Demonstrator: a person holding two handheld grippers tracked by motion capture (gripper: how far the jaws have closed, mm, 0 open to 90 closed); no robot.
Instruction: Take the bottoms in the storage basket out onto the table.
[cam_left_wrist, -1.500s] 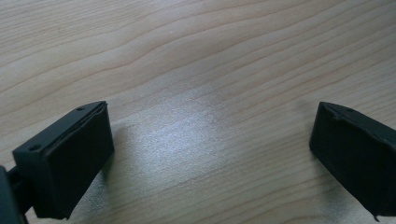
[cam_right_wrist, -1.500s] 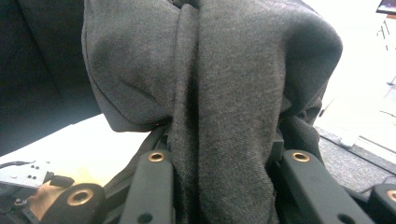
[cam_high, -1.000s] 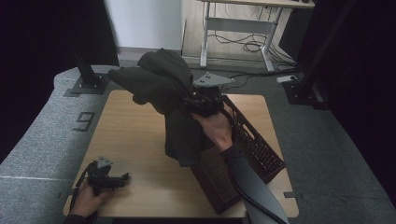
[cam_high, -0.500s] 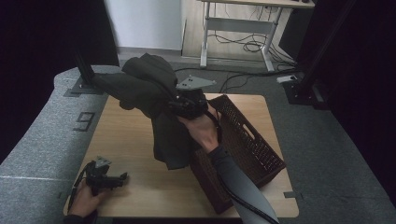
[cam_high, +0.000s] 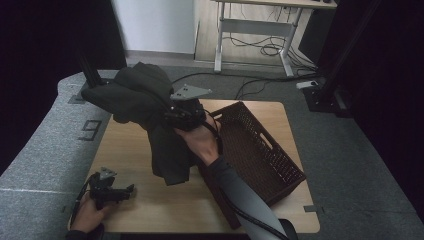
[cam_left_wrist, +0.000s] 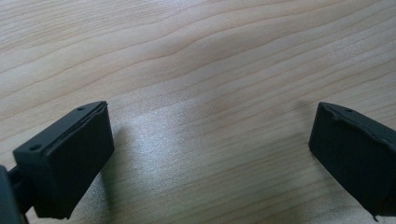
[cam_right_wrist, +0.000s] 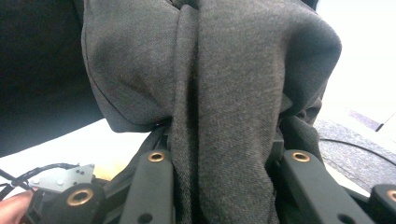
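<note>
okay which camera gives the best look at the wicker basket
The high view: the wicker basket sits whole on the table's right side, beside the right claw lifting dark cloth. The gripper views give wood grain and cloth instead.

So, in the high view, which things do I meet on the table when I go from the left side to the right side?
left gripper resting near the table's front left corner → dark grey garment held up by the right gripper → dark woven basket on the right part of the wooden table

dim room, soft overhead glare
</note>
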